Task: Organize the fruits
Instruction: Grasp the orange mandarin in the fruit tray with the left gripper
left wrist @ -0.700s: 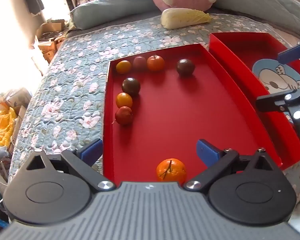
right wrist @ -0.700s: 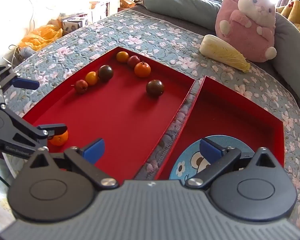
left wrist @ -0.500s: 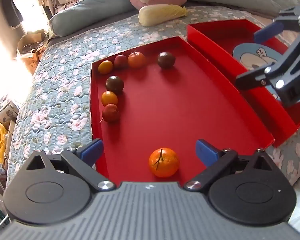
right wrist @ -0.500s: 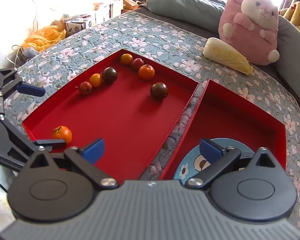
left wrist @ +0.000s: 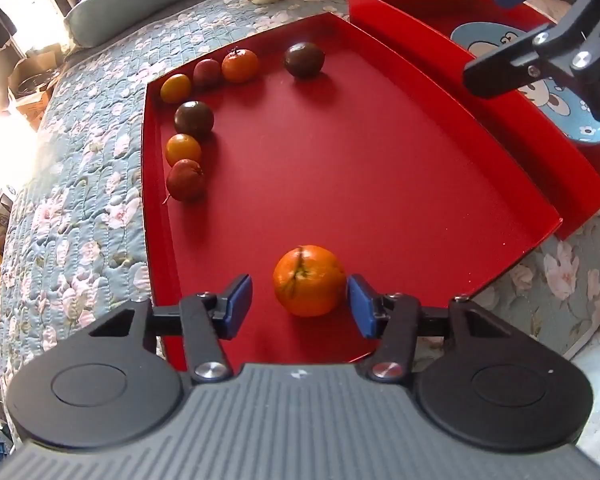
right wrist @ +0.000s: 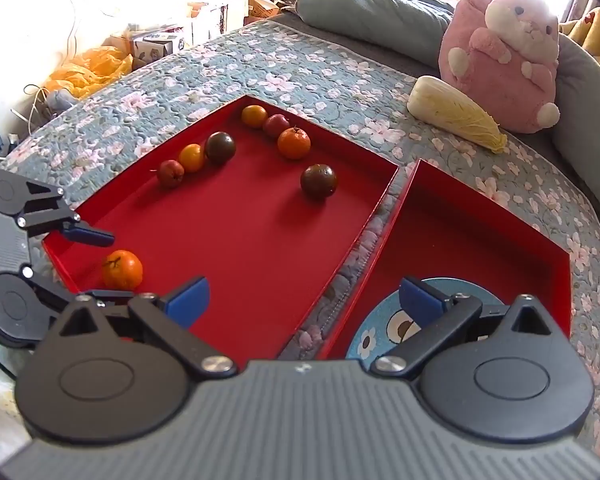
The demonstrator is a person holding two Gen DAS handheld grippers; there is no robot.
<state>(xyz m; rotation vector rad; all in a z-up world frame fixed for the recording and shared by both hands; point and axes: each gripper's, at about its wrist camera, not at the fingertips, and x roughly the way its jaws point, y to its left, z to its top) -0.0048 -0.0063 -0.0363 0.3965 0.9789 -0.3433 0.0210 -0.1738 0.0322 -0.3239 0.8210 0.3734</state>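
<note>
Broadly, the setting is a bed under a floral quilt point(right wrist: 300, 68), with a grey-green bolster pillow point(right wrist: 372, 12) along its far side, a pink plush toy point(right wrist: 504, 52) and a pale cabbage point(right wrist: 456, 116) well beyond both grippers. Cardboard boxes and a yellow bag clutter the floor past the bed's far edge.

Two red trays sit side by side on the quilt. The left tray point(left wrist: 360, 168) holds all the fruit; the right tray point(right wrist: 480, 232) holds only a blue cartoon plate point(right wrist: 384, 328).

The left gripper point(left wrist: 300, 306) points steeply down at the near end of the left tray. Its jaws have just been closing, with the large orange point(left wrist: 309, 280) between them. The right-hand pad looks to touch the skin; the other pad stands apart, so no grip exists yet. The right gripper point(right wrist: 304, 300) hangs with jaws fully spread and empty, one finger over each tray.

Seven smaller fruits lie in the far corner of the left tray, well ahead of the left jaws.

Risks, as judged:
- The orange sits off-centre toward one pad; closing may push it sideways across the smooth tray floor.
- The soft bedding may let a tray tilt under pressure, setting round fruit rolling.
</note>
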